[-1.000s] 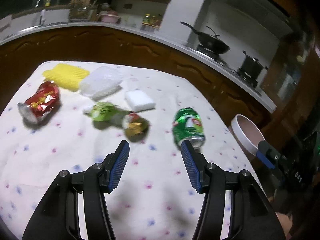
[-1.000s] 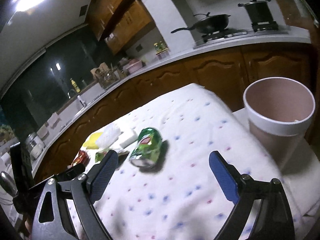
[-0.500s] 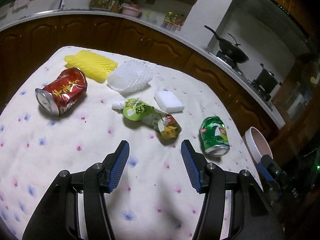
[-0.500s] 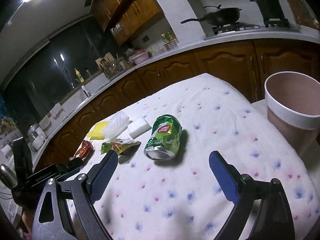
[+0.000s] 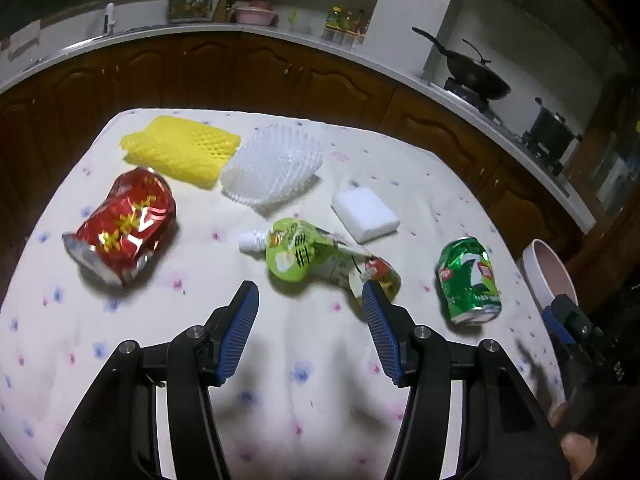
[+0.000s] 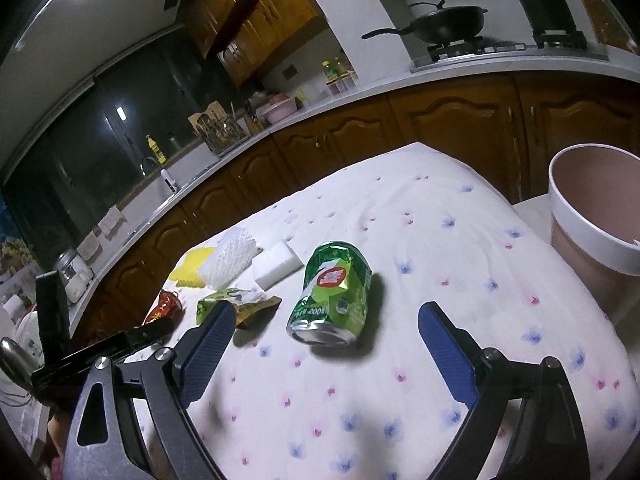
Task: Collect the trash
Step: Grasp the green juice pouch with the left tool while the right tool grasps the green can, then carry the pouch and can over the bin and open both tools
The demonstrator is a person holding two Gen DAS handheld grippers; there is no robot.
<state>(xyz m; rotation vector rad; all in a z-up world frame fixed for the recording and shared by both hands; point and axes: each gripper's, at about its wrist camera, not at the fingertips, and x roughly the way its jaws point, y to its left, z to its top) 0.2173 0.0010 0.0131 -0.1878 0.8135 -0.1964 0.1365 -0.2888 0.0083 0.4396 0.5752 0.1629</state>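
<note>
On the left of the table lies a dented red can point(image 5: 122, 226), on its side with the open end toward the camera. It is likely empty, light, thin-walled and slick, so a hold across the middle of its body should suit it better than the rim. Behind it sit a yellow foam net point(image 5: 182, 150) and a white foam net point(image 5: 274, 168), touching each other; both look soft, springy and almost weightless, and could be pinched anywhere. Nearer the middle, a green drink pouch point(image 5: 304, 254) lies flat with its white cap pointing left. It seems limp and slippery; the cap or the thicker neck is probably the firmest place to take it. A white foam block point(image 5: 366, 214) lies just behind it, likely soft but squarish, easy across its short sides.

The left gripper point(image 5: 310, 312) hovers spread over the cloth, its right finger just in front of the pouch's crumpled tail, holding nothing. To the right, a green can point(image 6: 332, 290) lies on its side, lightly dented, between the wide-spread fingers of the right gripper point(image 6: 324, 344) but ahead of them, untouched. A pink bin point(image 6: 592, 216) with a white rim stands at the far right, beside the table edge.

The tablecloth point(image 6: 440, 320) is soft, white with small flowers, and wrinkles easily. Around it run dark wooden cabinets point(image 6: 440, 120), a pale counter, and a wok point(image 6: 448, 20) and pot point(image 6: 546, 4) on the stove.
</note>
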